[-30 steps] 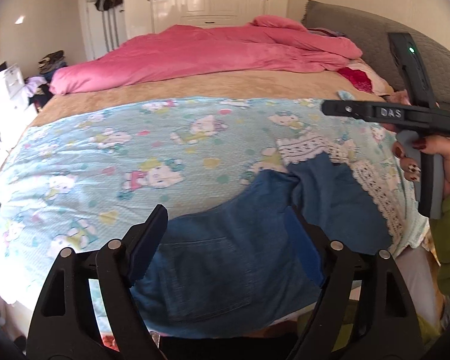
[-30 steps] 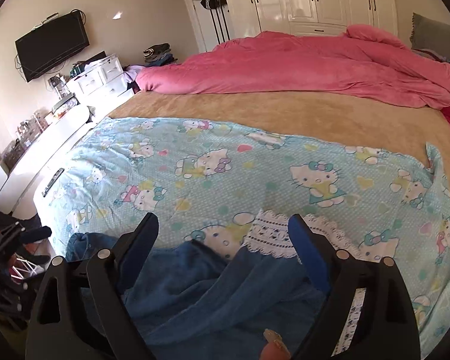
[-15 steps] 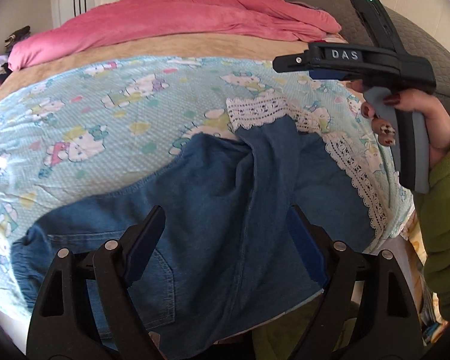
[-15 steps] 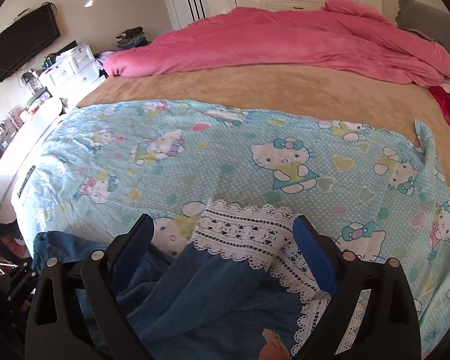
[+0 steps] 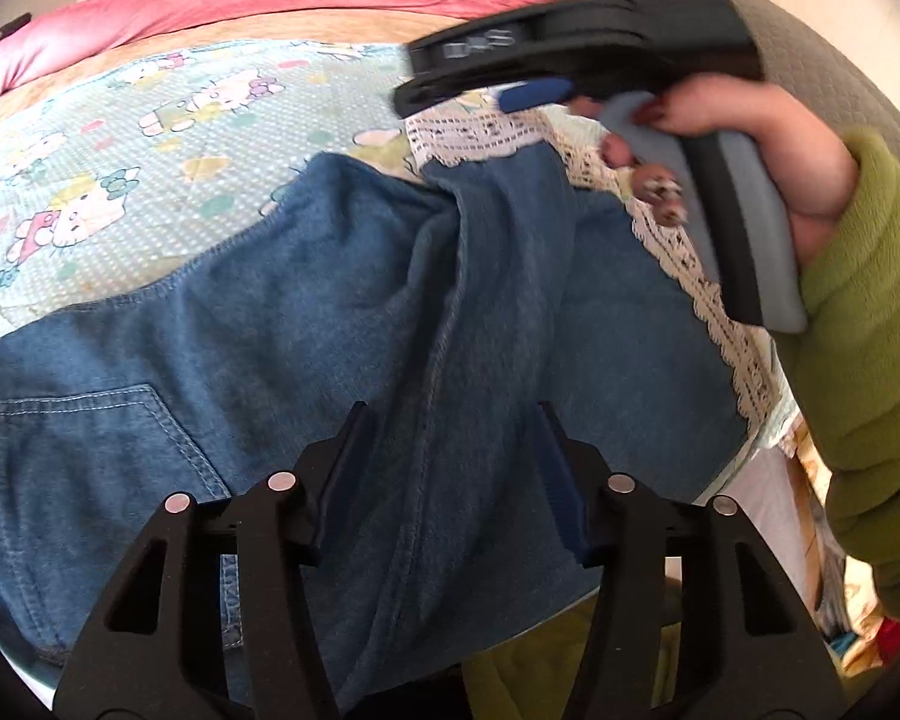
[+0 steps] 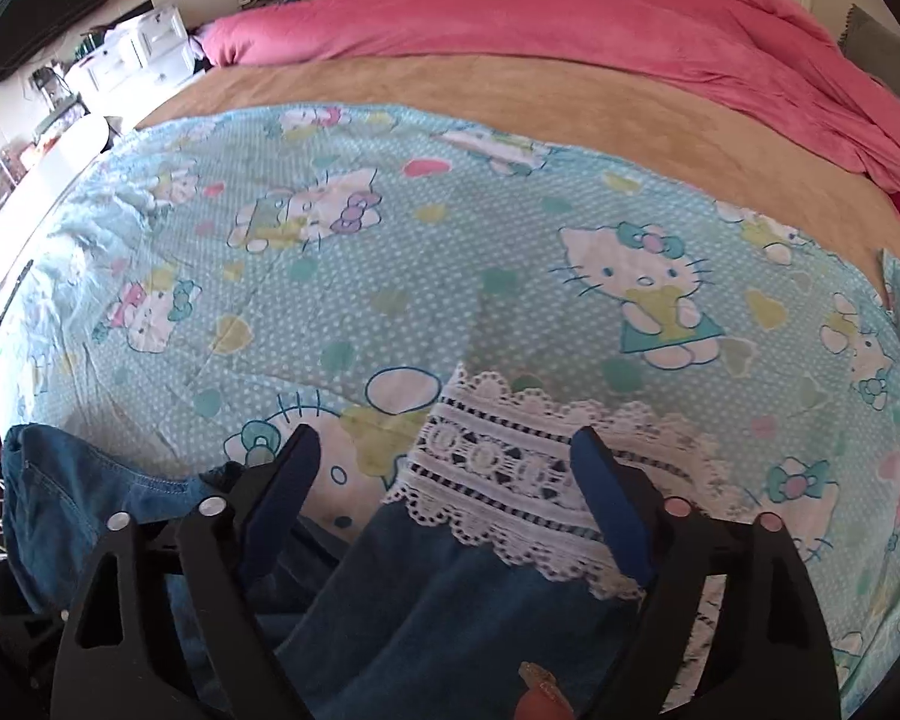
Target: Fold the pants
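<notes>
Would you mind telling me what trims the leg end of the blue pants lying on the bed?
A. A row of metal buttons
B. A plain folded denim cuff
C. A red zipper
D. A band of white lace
D: in the right wrist view the pants end in a band of white lace lying on the cartoon-print sheet, between the open jaws of the right gripper.

Right claw [image 6: 444,492] is hanging over the white lace hem [image 6: 510,480] of the blue denim pants [image 6: 426,618], jaws apart and just closing in, pads not pressing cloth. Pants are lying on a cartoon-cat sheet [image 6: 390,252] covering the bed [image 6: 450,90]; pink duvet [image 6: 540,12] is lying beyond.
</notes>
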`<state>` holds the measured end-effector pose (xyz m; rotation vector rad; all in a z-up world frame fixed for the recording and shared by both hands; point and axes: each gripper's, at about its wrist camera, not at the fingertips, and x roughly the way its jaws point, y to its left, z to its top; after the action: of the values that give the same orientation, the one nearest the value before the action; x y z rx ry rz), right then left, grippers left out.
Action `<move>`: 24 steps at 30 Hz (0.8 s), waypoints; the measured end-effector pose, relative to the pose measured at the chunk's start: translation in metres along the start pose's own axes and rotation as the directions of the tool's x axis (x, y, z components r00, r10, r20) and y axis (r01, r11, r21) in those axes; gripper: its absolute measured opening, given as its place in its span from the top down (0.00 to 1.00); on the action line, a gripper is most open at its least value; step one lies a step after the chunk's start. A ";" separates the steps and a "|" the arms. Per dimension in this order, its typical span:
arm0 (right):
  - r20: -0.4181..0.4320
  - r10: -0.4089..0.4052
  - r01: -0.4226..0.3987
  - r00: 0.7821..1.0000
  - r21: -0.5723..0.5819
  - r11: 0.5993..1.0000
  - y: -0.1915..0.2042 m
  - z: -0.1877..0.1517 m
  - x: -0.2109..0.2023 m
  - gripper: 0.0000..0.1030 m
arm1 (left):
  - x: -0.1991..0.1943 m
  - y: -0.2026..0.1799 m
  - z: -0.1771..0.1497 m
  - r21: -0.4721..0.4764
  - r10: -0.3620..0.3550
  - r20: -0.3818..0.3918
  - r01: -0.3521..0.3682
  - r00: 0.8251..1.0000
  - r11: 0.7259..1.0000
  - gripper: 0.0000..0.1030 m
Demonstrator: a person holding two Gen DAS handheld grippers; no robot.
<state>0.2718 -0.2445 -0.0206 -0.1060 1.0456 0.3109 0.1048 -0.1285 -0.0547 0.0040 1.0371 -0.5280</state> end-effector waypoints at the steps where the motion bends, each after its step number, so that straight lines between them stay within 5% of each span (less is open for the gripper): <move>1: -0.011 -0.013 0.013 1.000 0.003 1.000 0.001 0.001 0.006 0.24 | 0.003 0.000 -0.001 0.001 0.003 -0.005 -0.003 1.000 1.000 0.55; 4: -0.033 -0.046 0.046 0.998 0.018 0.999 0.001 0.004 0.021 0.28 | 0.010 -0.001 -0.002 0.017 0.008 -0.009 -0.008 1.000 1.000 0.55; 7: -0.057 -0.063 0.066 0.996 0.039 0.997 -0.005 0.004 0.039 0.43 | 0.013 -0.004 -0.002 0.039 0.013 -0.002 -0.013 1.000 0.999 0.53; 10: -0.040 -0.072 0.074 0.997 0.046 0.996 -0.013 0.004 0.044 0.65 | 0.013 -0.003 -0.004 0.037 0.002 0.003 -0.002 1.000 0.999 0.53; 12: -0.020 -0.039 0.041 0.999 0.073 0.997 -0.020 0.005 0.037 0.90 | 0.013 -0.003 -0.005 0.035 -0.005 0.005 0.005 1.000 0.999 0.53; 24: 0.217 0.034 -0.082 0.976 0.214 0.973 -0.080 -0.041 -0.092 0.91 | -0.004 0.019 -0.006 0.015 -0.011 0.038 0.011 0.999 1.000 0.47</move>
<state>0.2189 -0.3486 0.0339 0.1569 0.8653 0.2505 0.1065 -0.1092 -0.0586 0.0014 0.9969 -0.5441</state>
